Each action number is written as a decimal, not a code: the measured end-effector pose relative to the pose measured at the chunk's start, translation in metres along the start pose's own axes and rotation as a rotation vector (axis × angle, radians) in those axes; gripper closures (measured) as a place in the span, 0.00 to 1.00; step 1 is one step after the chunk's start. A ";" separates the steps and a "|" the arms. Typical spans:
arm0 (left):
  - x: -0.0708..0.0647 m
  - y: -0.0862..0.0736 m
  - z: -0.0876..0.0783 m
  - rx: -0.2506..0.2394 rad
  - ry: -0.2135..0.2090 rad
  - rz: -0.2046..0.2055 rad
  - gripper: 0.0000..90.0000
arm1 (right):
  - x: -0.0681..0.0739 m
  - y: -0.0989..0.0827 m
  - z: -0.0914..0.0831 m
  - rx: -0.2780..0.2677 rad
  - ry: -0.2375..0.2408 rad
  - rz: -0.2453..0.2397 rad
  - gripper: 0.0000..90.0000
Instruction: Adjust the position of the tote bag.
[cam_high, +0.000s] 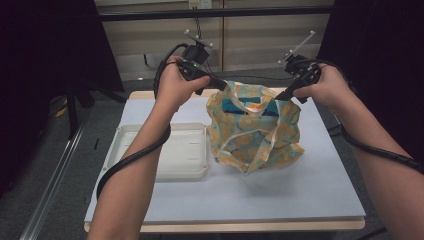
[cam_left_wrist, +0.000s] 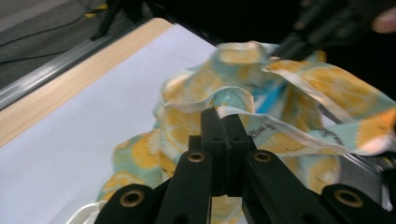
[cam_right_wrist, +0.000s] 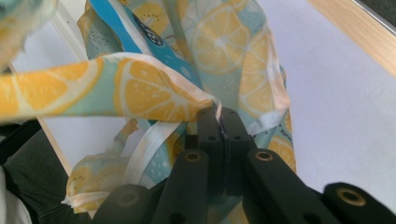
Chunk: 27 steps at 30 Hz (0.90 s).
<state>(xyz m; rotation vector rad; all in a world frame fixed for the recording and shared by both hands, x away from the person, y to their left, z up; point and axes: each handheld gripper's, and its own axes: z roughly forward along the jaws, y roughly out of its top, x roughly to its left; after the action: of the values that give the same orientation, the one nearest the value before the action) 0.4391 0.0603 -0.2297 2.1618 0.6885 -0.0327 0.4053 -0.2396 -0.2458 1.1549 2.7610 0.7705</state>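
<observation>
On the white table (cam_high: 310, 190), just right of the white tray (cam_high: 165, 150), sat a floppy teal bag (cam_high: 255, 132) covered in orange slices with cream trim, its rim pinched tight by the left gripper (cam_high: 222, 85) and the right gripper (cam_high: 280, 95).

Place: I read this as a lab or recording studio, not a home | Evidence: black curtains (cam_high: 47, 45) at upper left and upper right of the frame | white-covered surface (cam_high: 280, 195) on a wooden board at centre | metal rail (cam_high: 50, 185) on grey floor, lower left | tripod legs (cam_high: 75, 107) at left | marker rods on my grippers.
</observation>
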 end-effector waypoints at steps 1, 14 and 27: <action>0.003 -0.001 0.002 -0.010 0.006 -0.011 1.00 | -0.001 -0.001 0.000 -0.001 0.001 0.000 0.99; 0.028 -0.030 0.024 0.080 0.048 -0.076 1.00 | -0.014 -0.015 0.001 0.023 -0.018 0.028 0.99; 0.037 -0.050 0.018 0.067 0.052 -0.153 1.00 | -0.024 -0.034 0.000 0.037 -0.036 0.057 0.99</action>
<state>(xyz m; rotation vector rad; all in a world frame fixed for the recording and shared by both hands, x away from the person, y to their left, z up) 0.4497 0.0883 -0.2871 2.1757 0.8933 -0.0820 0.3999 -0.2765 -0.2647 1.2466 2.7353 0.6994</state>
